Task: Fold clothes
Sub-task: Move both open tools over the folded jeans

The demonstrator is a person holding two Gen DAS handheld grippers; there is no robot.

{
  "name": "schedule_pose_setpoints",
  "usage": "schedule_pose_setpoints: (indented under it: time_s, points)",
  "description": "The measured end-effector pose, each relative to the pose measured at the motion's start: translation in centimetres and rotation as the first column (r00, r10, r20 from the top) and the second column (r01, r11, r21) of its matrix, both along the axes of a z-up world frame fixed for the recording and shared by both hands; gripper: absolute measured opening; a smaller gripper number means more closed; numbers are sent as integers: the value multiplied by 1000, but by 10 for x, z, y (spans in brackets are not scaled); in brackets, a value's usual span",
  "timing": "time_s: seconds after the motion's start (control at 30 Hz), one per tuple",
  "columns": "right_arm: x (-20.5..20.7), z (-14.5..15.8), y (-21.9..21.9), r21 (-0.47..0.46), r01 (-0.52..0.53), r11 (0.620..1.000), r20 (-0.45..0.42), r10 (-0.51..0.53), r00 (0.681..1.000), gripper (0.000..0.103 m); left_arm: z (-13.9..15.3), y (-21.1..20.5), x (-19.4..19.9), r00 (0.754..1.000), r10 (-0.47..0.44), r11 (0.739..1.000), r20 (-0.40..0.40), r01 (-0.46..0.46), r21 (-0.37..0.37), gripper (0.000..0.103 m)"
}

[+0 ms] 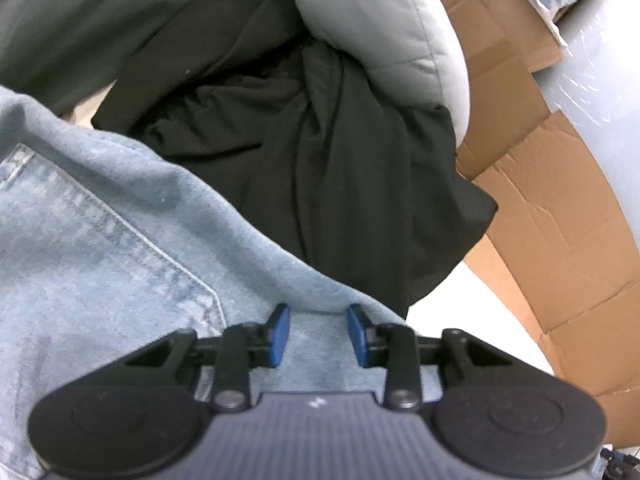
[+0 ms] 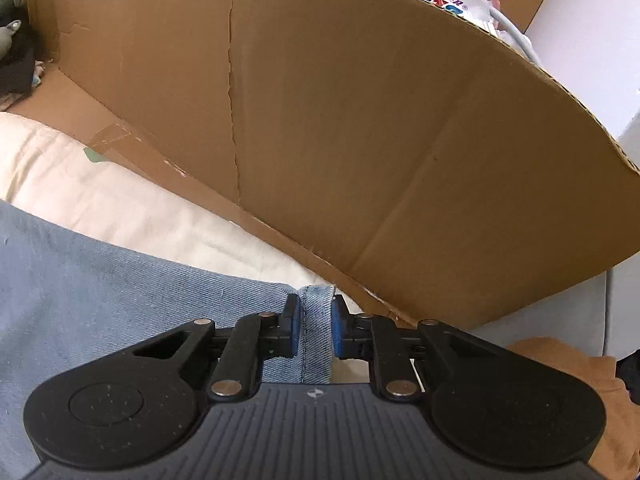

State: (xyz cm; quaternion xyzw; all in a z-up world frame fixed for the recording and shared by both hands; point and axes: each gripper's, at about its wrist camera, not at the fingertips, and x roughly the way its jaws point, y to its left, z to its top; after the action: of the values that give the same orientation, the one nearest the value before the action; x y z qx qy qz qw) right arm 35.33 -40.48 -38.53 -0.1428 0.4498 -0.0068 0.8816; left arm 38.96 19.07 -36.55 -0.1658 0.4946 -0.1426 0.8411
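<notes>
We pinch the hem of the light-blue denim jeans (image 2: 120,300), lower left of frame, in the right gripper (image 2: 314,330), while the left gripper (image 1: 318,334), jaws apart, straddles its edge to lift for folding.

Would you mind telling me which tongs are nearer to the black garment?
Left. The left tongs sit over the jeans, just short of the black garment. The right tongs pinch a jeans hem beside the cardboard box; that garment isn't visible there.

Both claws point steeply downward. The left claw (image 1: 318,334) has its blue pads parted; the right claw (image 2: 314,330) has its pads pinched nearly together.
</notes>
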Motion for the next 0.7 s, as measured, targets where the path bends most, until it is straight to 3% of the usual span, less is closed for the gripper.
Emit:
schedule_pose_setpoints:
  time_s: [0.2,0.27,0.43,0.7]
  points:
    - [16,-17,-1,14,30,999,-38,-29,999,15,2,-6,-4,1000,3,1000,5,-3,29,35]
    - [21,-22,-3,24,49,998,-56,-48,997,21,4,-8,-7,1000,5,999,3,-5,37,35]
    - [15,-7,-14,93,93,991,-34,-90,995,33,10,-16,-18,1000,-5,1000,-19,5,21,36]
    - [-29,28,-24,179,99,979,5,-102,995,35,11,-42,-33,997,-58,998,-43,59,28,37]
